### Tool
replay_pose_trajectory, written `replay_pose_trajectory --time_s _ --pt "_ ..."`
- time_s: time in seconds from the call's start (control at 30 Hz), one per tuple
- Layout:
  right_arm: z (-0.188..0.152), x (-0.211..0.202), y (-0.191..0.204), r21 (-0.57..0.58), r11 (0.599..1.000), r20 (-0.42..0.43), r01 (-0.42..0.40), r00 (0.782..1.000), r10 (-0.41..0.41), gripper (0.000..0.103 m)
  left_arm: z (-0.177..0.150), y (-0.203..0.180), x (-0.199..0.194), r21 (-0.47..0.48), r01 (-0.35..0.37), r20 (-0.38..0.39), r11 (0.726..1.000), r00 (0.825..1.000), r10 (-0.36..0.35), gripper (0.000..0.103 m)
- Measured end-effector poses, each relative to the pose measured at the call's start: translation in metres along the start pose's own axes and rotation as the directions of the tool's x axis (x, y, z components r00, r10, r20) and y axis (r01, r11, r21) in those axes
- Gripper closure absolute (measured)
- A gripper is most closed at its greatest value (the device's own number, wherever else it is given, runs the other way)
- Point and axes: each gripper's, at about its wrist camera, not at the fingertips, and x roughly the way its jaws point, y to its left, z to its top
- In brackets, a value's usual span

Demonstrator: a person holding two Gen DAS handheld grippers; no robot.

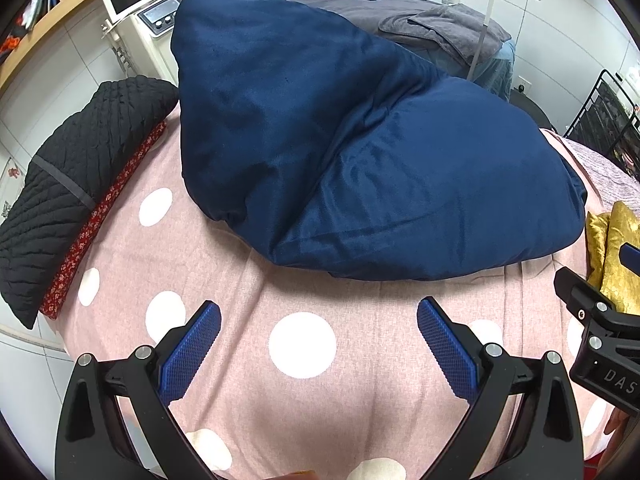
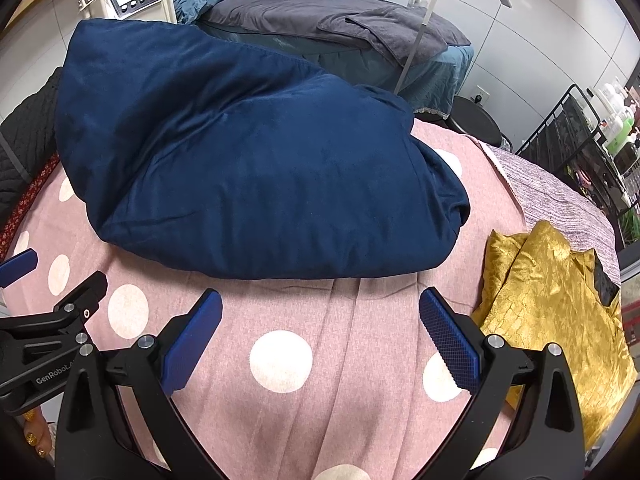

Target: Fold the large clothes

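A large dark blue garment [image 1: 320,152] lies bunched in a heap on the pink polka-dot bed sheet [image 1: 304,392]; it also shows in the right wrist view [image 2: 248,176]. My left gripper [image 1: 319,312] is open and empty, hovering over the sheet just short of the heap's near edge. My right gripper [image 2: 321,300] is open and empty, also just short of the heap. Each gripper shows at the edge of the other's view.
A black quilted garment [image 1: 76,184] over red floral cloth [image 1: 100,220] lies at the left. A gold garment [image 2: 556,312] lies at the right, with a dark phone [image 2: 605,282] on it. A second bed with grey and blue bedding [image 2: 340,28], a machine [image 1: 140,4] and a black rack [image 2: 576,152] stand behind.
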Motion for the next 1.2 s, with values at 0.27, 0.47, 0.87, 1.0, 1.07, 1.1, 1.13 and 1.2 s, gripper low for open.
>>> replay_pose_trajectory --time_s 0.27,0.47,0.87,1.0,1.07,1.1,1.13,1.2 --pt "-0.0009 -0.0001 0.0006 -0.006 1.000 0.001 -0.002 1.000 0.002 0.006 -0.0014 0.0008 -0.0015 -0.007 0.001 0.003 1.000 1.000 -0.001 0.006" --pt "-0.0022 -0.0004 0.0004 -0.006 1.000 -0.002 -0.005 1.000 0.004 0.006 -0.0037 -0.0019 -0.0012 -0.003 0.001 0.000 1.000 1.000 -0.001 0.006" --pt "-0.0029 0.0004 0.0015 -0.009 1.000 -0.006 -0.008 1.000 0.008 0.006 -0.0027 0.0004 -0.0010 -0.005 0.001 -0.002 1.000 1.000 -0.001 0.006" --pt "-0.0037 0.0022 0.0024 -0.010 1.000 -0.011 -0.010 1.000 0.010 0.006 -0.0027 0.0006 -0.0010 -0.005 0.001 -0.003 1.000 1.000 -0.001 0.006" --pt "-0.0039 0.0027 0.0027 -0.014 1.000 -0.012 -0.011 1.000 0.010 0.006 -0.0029 0.0015 -0.0006 -0.005 0.000 -0.005 1.000 1.000 0.000 0.006" --pt "-0.0039 0.0029 0.0028 -0.014 1.000 -0.012 -0.010 1.000 0.010 0.006 -0.0030 0.0019 -0.0005 -0.005 0.000 -0.005 1.000 1.000 0.000 0.006" --pt "-0.0039 0.0031 0.0029 -0.014 1.000 -0.013 -0.011 1.000 0.010 0.006 -0.0030 0.0019 -0.0005 -0.004 0.000 -0.004 1.000 1.000 0.000 0.006" --pt "-0.0041 0.0030 0.0023 -0.013 1.000 -0.013 -0.012 1.000 0.012 0.006 -0.0032 0.0019 0.0000 -0.001 -0.002 -0.006 1.000 1.000 0.002 0.006"
